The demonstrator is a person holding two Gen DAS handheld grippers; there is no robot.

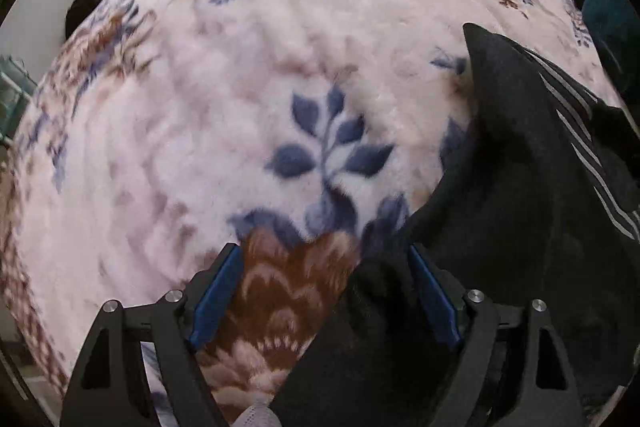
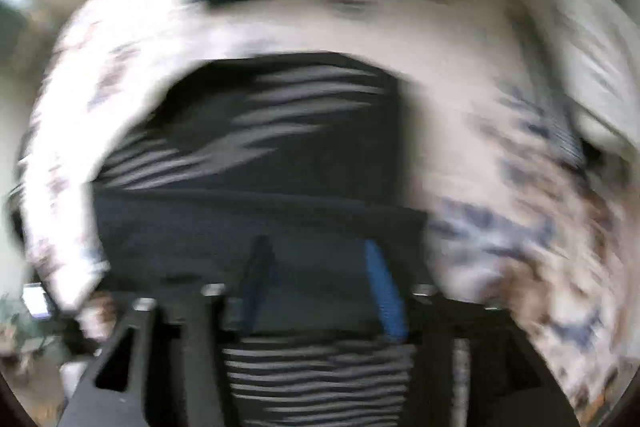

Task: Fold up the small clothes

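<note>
Black striped garment (image 1: 532, 163) lies rumpled, not yet folded, on floral blanket (image 1: 240, 67); left gripper (image 1: 326, 301) spread wide, right gripper (image 2: 320, 291) parted, neither clamping.

A thick, fluffy fleece blanket (image 1: 248, 75) with a soft, matt pile, printed with blue and brown flowers, is seen under everything. The black garment (image 1: 520, 195) is of smooth, matt knit cloth, crossed by thin pale stripes. The left hand-held gripper (image 1: 326, 291) is built of matt black plastic, fitted with shiny round metal screw heads and blue, slightly glossy pads. The right hand-held gripper (image 2: 320, 291) is too blurred for its finish to be judged.
</note>
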